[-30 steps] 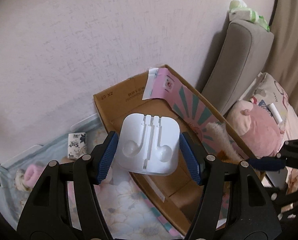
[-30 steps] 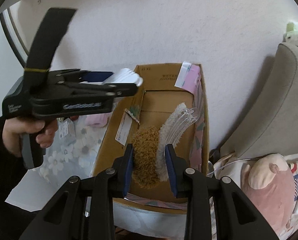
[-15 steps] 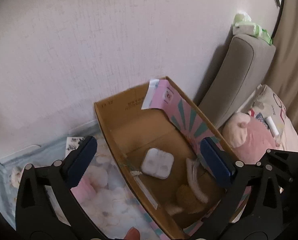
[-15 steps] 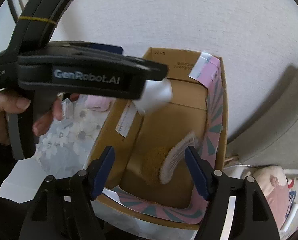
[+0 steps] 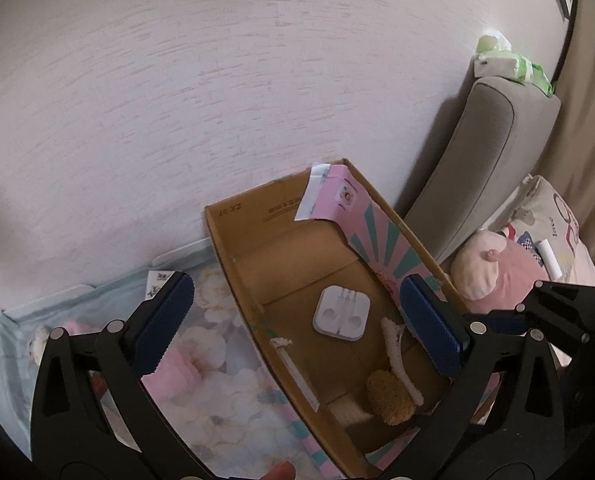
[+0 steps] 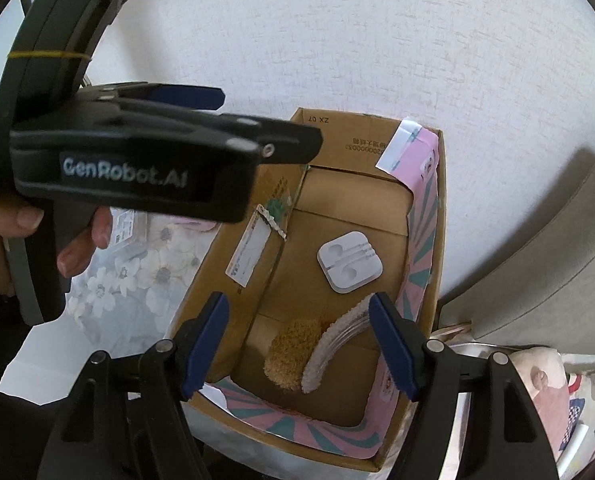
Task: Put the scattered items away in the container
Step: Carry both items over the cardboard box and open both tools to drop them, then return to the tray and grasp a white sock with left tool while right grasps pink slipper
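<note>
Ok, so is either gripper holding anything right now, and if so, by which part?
Nothing is held. The left gripper and right gripper both stand open over the cardboard box; the white earphone case and brush lie loose on its floor.

White earbud case [image 6: 349, 267] and brush [image 6: 297, 354] lie inside the cardboard box [image 6: 440, 216].

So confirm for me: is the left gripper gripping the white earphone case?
No, the left gripper hangs open and empty above the white earphone case, which lies in the cardboard box.
</note>
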